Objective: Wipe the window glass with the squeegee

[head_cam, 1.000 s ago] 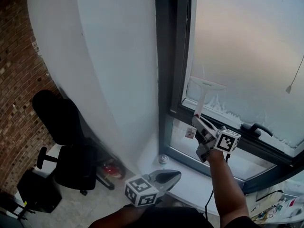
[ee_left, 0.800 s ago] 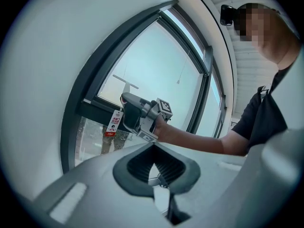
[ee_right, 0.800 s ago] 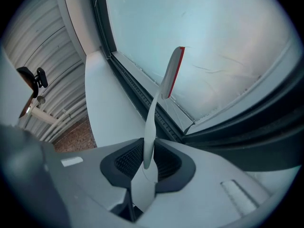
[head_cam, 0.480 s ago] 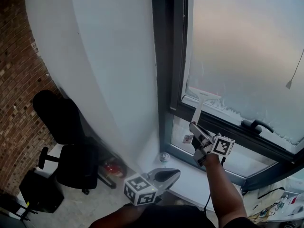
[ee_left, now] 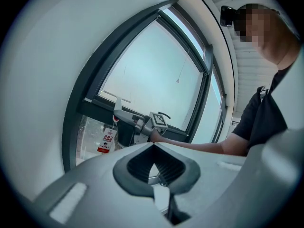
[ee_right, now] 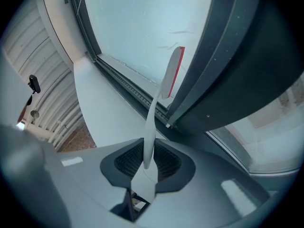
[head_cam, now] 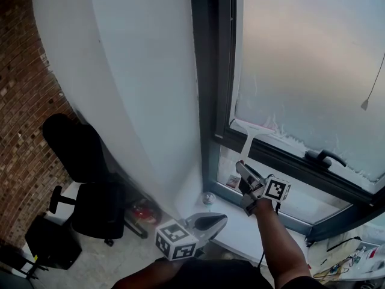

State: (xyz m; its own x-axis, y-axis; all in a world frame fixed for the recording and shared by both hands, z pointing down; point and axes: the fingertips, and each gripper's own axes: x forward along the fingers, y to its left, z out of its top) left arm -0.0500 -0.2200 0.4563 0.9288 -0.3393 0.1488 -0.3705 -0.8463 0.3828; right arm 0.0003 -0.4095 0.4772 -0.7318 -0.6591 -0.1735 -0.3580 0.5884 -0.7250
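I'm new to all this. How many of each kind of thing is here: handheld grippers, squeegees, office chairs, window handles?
Grippers: 2 (left gripper, right gripper)
Squeegee: 1, in the right gripper's jaws
Office chair: 1
Window handle: 1
Total: 5

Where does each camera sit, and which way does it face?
Head view: on the person's head, looking down at the window glass; shows left gripper, right gripper, forearms.
Left gripper view: on the left gripper, looking up at that glass; shows its shut, empty jaws, the person's torso.
Right gripper view: on the right gripper, looking along the squeegee to the glass; shows its jaws shut on the handle.
Head and left gripper views share the right gripper.
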